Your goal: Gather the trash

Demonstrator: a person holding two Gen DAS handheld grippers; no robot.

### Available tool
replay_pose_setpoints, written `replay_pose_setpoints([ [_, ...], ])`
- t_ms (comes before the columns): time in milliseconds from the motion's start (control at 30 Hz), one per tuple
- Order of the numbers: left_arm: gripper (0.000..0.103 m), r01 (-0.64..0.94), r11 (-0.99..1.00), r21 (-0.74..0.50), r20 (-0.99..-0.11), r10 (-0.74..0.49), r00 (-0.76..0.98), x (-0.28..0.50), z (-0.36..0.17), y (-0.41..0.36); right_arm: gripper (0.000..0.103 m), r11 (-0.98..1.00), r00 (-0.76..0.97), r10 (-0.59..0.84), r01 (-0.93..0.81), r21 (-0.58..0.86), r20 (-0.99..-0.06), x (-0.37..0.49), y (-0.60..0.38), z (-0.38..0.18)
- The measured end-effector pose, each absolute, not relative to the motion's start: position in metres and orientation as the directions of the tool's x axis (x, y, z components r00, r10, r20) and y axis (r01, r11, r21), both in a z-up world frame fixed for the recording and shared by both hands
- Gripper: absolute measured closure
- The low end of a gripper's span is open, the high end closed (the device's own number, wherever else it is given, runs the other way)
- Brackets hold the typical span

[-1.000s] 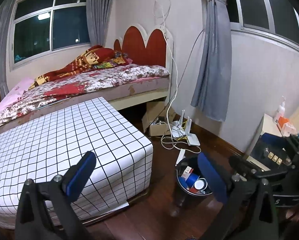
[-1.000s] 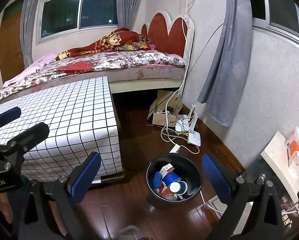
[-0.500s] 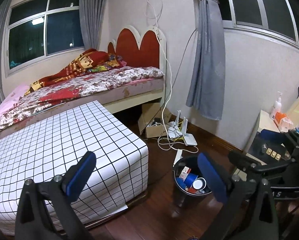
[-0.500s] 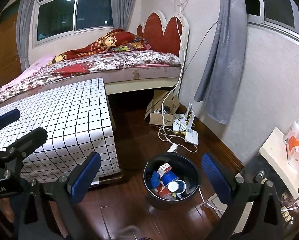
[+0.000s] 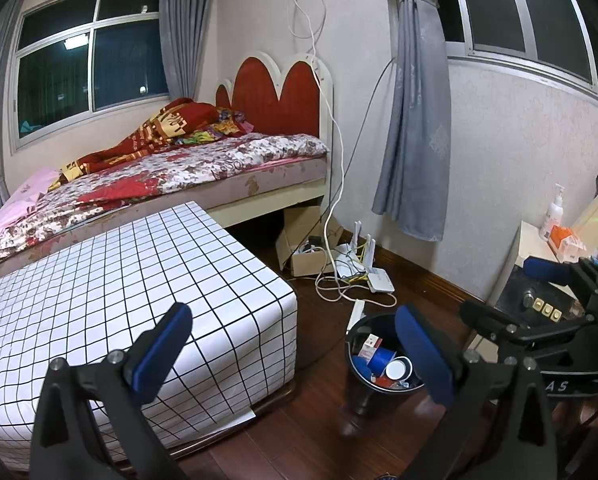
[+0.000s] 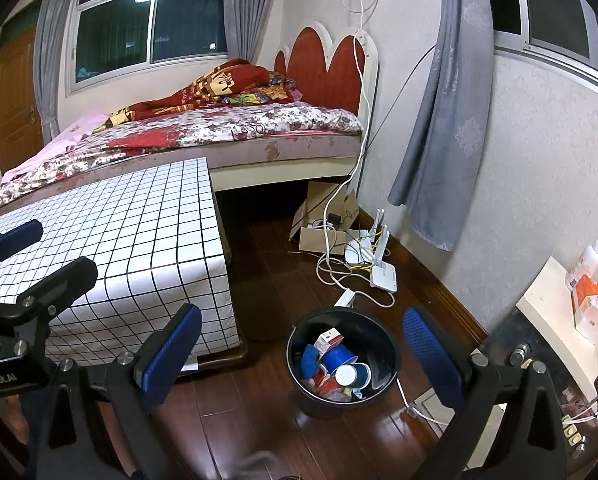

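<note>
While both tools hang above the wooden floor (image 6: 259,408) with their jaws spread wide and nothing between them, the black trash bin (image 6: 383,344) stands just below and ahead of the right gripper (image 6: 299,348), near the corner of the bench under its checked cloth (image 6: 139,232). Inside the bin lie blue paper cups (image 6: 341,356), one with its white inside showing, a small white-and-red carton (image 6: 327,338) and other scraps. In the left view the same bin sits partly behind the right-hand pad of the left gripper (image 5: 291,344).

No loose litter shows on the checked cloth or on the floor around the bin, so the collecting looks close to done, or the next piece lies out of view. My judgement is that the sensible step is to sweep both cameras slowly over the floor by the bed (image 6: 259,120) and under the bench edge. Steer well clear of the white cables (image 6: 331,264) and the router (image 6: 383,274) beside the cardboard box (image 6: 319,236): these are not trash, and a pad could snag a cord.
</note>
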State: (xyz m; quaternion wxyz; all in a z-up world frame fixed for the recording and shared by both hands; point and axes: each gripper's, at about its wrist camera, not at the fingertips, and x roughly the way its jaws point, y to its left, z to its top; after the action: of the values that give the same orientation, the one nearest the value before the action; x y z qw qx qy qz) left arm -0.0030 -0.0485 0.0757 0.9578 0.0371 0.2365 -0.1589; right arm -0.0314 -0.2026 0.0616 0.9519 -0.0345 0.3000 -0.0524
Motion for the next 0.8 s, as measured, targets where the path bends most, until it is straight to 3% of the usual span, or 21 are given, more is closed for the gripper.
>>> replay_pose_setpoints([
  [800,0.001,0.319,0.948,-0.006,-0.465,-0.285,0.838,0.0002,0.0770,-0.0522,0.001,0.992,0.814,-0.120,0.078,-0.098,-0.568,-0.0316,-0.2030,0.0617],
])
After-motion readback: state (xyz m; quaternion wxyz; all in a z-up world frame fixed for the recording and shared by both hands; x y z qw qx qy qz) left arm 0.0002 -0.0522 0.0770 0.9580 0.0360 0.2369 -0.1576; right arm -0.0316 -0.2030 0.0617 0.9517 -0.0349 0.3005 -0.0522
